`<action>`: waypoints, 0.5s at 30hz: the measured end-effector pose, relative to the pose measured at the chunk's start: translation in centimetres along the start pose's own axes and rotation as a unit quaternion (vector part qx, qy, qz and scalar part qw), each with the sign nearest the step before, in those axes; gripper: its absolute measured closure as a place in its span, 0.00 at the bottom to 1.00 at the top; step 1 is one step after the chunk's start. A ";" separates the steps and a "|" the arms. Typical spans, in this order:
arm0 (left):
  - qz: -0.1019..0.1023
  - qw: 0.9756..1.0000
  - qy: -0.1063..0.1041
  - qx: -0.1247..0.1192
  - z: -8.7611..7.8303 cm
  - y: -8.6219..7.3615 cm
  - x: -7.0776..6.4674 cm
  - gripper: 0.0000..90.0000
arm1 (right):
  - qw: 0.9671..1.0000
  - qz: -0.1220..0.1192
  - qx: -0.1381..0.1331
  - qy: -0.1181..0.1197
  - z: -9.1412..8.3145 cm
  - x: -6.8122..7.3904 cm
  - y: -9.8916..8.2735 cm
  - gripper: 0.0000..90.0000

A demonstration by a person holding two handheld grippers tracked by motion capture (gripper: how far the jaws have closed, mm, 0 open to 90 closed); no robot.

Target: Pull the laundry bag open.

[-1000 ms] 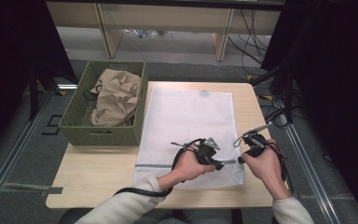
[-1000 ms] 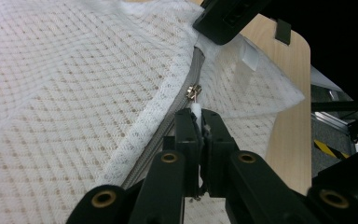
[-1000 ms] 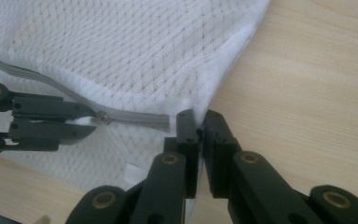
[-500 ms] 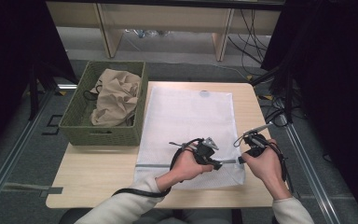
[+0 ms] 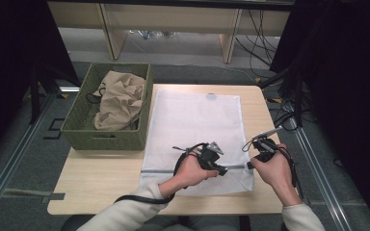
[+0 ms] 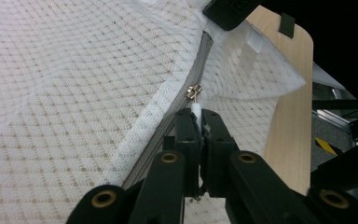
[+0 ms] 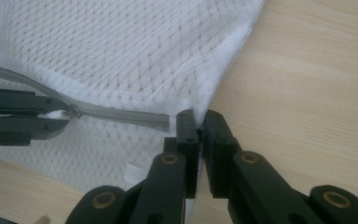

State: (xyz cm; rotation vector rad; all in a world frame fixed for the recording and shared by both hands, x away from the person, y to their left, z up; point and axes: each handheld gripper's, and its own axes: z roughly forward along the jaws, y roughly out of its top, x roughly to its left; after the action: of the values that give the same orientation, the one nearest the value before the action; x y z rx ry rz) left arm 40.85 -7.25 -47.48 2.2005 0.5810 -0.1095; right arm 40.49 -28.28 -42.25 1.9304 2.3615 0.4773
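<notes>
One white mesh laundry bag (image 5: 196,137) lies flat on the wooden tabletop (image 5: 99,180), toward its right half, with a grey zipper (image 6: 168,122) running across the end nearest the person. A metal slider (image 6: 194,91) sits partway along that zipper, and a small white pull tab (image 6: 196,110) hangs from it.

Left claw (image 5: 220,170): jaws closed together on the white pull tab, as seen in the left gripper view; the tab stands up between the jaw tips just below the slider. Left hand (image 5: 189,171) rests over the near end of the bag.

Right claw (image 5: 249,165): jaws closed on the bag's edge (image 7: 193,116) right at the end of the zipper tape, at the bag's near right corner, as seen in the right gripper view. Bare tabletop lies just beside that corner. The two claws face each other, near but apart, along the zipper line.

Green woven basket (image 5: 79,129) stands at the tabletop's left edge, just beside the bag, holding crumpled tan cloth (image 5: 119,99).

Cables (image 5: 289,108) trail on the floor to the right of the tabletop.
</notes>
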 end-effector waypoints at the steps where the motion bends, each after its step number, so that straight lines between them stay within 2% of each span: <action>1: 0.001 1.000 0.000 0.001 0.0 0.0 0.1 0.96 | 1.000 -0.009 -0.002 -0.007 0.0 0.0 0.0 0.96; 4: -0.003 1.000 -0.002 0.000 -0.1 -0.1 0.1 0.96 | 1.000 -0.014 -0.004 -0.007 0.0 -0.1 0.0 0.96; 6: -0.003 1.000 -0.003 0.000 -0.1 -0.1 0.1 0.96 | 1.000 -0.001 0.003 -0.005 -0.1 0.1 0.0 0.96; 10: 0.000 1.000 -0.004 0.001 -0.2 0.0 0.1 0.96 | 1.000 0.001 0.003 -0.004 -0.1 0.1 0.0 0.96; 15: -0.001 1.000 -0.001 0.002 -0.5 -0.1 0.2 0.96 | 1.000 0.000 0.001 -0.023 -0.2 0.0 0.0 0.96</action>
State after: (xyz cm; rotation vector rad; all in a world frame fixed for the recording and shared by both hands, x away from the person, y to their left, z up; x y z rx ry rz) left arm 40.98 -6.74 -47.27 2.2047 0.5816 -0.1138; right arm 40.47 -28.29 -42.06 1.9204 2.3349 0.4270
